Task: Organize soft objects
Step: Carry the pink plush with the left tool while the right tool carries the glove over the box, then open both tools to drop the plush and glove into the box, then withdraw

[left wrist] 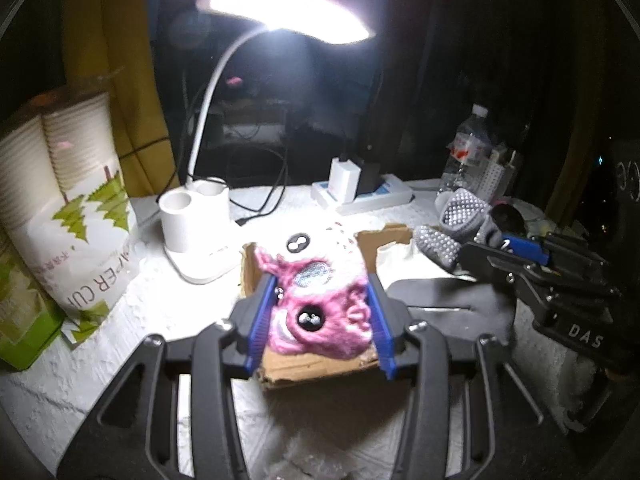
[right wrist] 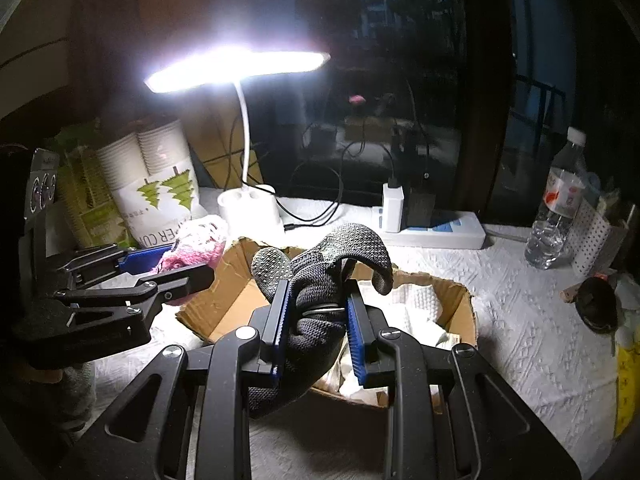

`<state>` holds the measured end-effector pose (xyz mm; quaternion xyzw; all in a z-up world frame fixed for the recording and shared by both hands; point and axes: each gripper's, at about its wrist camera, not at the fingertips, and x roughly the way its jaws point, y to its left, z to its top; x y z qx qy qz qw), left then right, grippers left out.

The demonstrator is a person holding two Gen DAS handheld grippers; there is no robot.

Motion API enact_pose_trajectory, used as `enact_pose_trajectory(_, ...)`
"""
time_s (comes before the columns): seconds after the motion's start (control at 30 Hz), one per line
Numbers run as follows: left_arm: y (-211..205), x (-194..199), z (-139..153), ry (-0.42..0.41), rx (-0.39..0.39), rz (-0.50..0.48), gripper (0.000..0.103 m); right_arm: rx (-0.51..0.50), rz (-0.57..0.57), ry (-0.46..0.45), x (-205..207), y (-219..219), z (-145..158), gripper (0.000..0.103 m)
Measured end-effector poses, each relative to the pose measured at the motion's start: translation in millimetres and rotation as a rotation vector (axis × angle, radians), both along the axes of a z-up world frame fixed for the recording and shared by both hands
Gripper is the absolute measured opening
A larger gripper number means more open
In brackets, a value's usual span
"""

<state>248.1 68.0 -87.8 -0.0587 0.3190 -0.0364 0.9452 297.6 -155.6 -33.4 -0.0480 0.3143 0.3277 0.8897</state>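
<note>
My left gripper (left wrist: 322, 300) is shut on a fuzzy pink soft toy (left wrist: 320, 312) with black button eyes and holds it over the open cardboard box (left wrist: 316, 372). It also shows in the right wrist view (right wrist: 196, 250), at the box's left flap. My right gripper (right wrist: 318, 312) is shut on a grey knitted sock (right wrist: 320, 276) with grip dots, held above the cardboard box (right wrist: 456, 296), which contains white cloth (right wrist: 416, 304). In the left wrist view the grey sock (left wrist: 460, 224) and right gripper (left wrist: 524, 246) are at the right.
A lit white desk lamp (left wrist: 200, 224) stands behind the box. A bag of paper cups (left wrist: 80, 216) stands at the left. A power strip (right wrist: 436, 232) with chargers lies at the back. A water bottle (right wrist: 560, 208) stands at the right. A white textured cloth (right wrist: 532, 344) covers the table.
</note>
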Motion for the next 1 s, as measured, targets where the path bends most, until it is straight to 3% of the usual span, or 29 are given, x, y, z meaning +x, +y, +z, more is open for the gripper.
enact_pose_trajectory(0.5,1,37,-31,0.128,0.017,0.015,0.048,0.01,0.017,0.075,30,12,-30,0.027)
enact_pose_trajectory(1.0,16,29,-27,0.109,-0.006,0.047,0.051,-0.012,0.058,0.102,34,36,-42,0.027)
